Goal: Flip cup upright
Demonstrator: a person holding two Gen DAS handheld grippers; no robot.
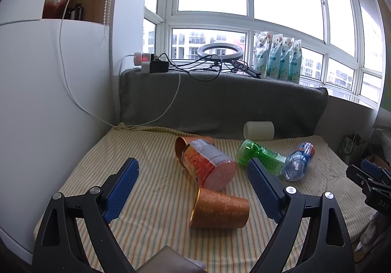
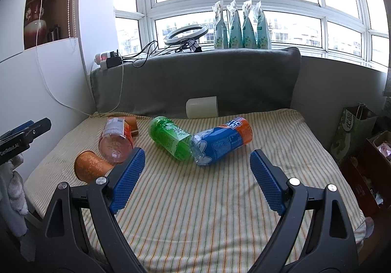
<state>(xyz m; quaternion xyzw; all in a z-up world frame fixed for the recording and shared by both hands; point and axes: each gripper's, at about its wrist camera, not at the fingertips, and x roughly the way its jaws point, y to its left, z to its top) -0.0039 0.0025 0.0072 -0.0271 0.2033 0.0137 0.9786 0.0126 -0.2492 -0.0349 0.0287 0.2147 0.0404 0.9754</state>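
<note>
On the striped bed sheet (image 1: pixel 151 199), left to right: left gripper (image 1: pixel 193 187), jaws apart, empty; orange patterned metal cup (image 1: pixel 220 209) on its side just ahead between them, long axis crosswise, mouth leftward; right gripper (image 2: pixel 198 180), jaws apart, empty, farther off.

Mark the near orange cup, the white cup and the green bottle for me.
Orange cup (image 1: pixel 221 209): left wrist view, patterned side wall.
White cup (image 2: pixel 202 107): right wrist view, side wall.
Green bottle (image 2: pixel 168 137): right wrist view, labelled body.

A ring light (image 2: pixel 186 33), 4 pouches (image 2: pixel 242 27) and a power strip (image 1: pixel 149 61) sit on the windowsill.
</note>
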